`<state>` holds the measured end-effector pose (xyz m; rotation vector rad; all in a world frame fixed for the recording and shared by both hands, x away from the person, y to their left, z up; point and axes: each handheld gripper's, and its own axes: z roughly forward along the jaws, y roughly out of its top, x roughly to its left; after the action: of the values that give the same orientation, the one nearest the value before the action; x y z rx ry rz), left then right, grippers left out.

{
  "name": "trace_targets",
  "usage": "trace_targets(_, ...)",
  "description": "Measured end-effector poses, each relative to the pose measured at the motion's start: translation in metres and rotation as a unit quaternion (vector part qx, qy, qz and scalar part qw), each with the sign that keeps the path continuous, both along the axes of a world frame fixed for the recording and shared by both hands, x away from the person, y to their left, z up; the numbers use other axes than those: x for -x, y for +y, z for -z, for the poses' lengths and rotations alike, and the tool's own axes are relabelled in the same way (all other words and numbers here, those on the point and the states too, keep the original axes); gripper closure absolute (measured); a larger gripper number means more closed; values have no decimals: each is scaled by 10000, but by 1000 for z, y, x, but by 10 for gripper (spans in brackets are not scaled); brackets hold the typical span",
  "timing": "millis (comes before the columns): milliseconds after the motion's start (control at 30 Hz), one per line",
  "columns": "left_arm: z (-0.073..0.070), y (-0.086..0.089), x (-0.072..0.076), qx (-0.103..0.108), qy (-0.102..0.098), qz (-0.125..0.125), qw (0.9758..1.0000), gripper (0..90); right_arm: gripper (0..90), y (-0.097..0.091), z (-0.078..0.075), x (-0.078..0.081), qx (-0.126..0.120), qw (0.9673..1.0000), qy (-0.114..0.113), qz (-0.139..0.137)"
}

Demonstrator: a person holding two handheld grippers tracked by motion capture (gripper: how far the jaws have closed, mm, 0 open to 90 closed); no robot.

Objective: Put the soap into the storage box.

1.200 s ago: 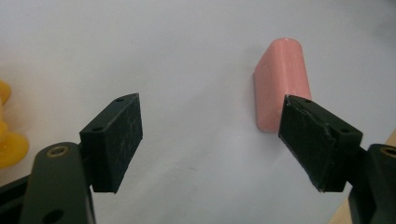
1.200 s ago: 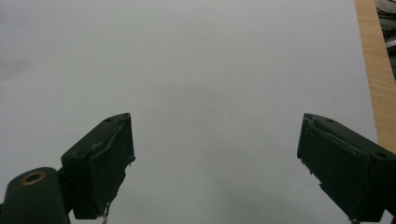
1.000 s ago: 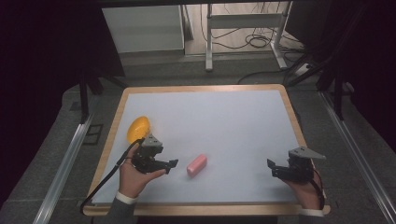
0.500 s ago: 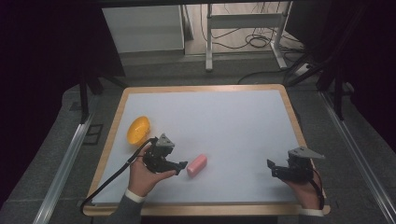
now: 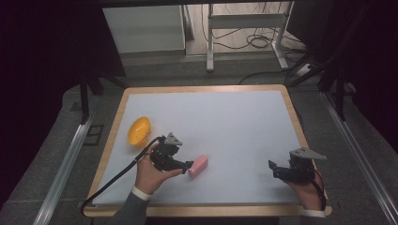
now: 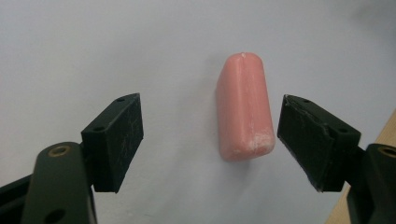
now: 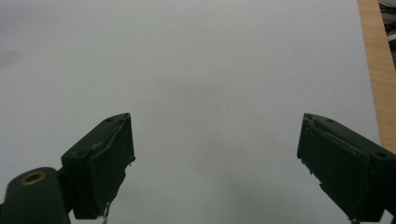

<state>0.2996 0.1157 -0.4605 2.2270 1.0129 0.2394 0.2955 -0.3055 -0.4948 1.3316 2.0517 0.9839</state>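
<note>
A white table (image 5: 234, 122) with a wooden edge holds a pink block (image 5: 198, 166) near the front, left of the middle. The left gripper (image 5: 187, 165) sits just left of the block, touching or almost touching it. In the left gripper view its two black jaws are spread wide, and the pink block (image 6: 243, 107) lies between them, closer to the right jaw. An orange bowl (image 5: 139, 130) sits farther back on the left. The right gripper (image 5: 273, 169) is at the near right, well apart from the block. Its jaws are spread wide over bare white table (image 7: 210, 79).
</note>
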Motion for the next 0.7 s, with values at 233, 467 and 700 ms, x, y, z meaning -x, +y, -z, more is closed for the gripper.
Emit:
trace_targets(233,4,-14,-8,-210,91,59,9997,233,105,0,1,0,19,10000,19,26)
trace_targets(467,11,-19,-14,-201,278,50,9994,236,105,-2,1,0,10,10000,10,35)
trace_targets(700,17,-29,-13,-261,386,56,9989,237,105,0,4,-1,67,9999,75,40)
